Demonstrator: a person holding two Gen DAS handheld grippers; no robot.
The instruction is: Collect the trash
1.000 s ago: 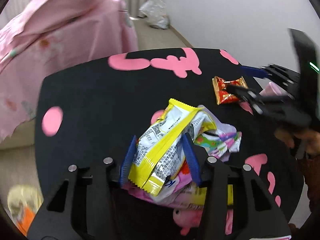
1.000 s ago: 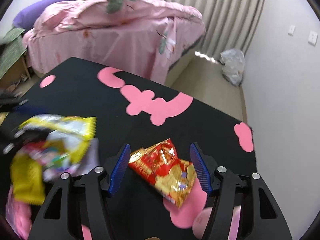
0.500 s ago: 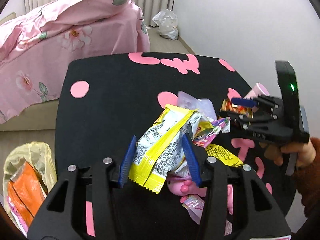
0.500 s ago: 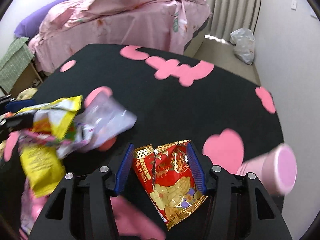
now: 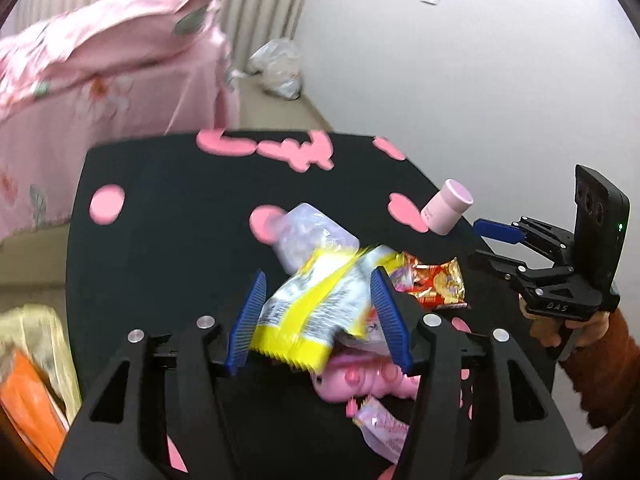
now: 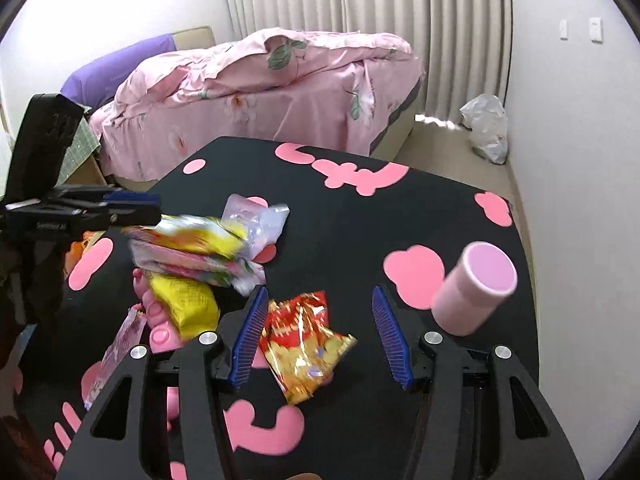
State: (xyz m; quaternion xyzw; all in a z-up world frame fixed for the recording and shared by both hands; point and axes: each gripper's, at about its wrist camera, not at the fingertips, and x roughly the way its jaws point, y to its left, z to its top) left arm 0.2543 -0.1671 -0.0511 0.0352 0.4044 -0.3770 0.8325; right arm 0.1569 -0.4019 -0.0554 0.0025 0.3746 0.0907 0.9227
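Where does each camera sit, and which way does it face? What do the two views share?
Left wrist: on the left gripper, jaws just opening around a yellow wrapper, facing down over the black table; right gripper at right.
Right wrist: on the right gripper, facing the bed; left gripper at left.
Shared: table, red wrapper, pink cup.

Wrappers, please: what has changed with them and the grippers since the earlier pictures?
The right gripper brought the red-gold wrapper over beside the pile and let go. The left gripper has just been opening, yellow wrapper between its jaws, apparently slipping. The pink cup stayed.
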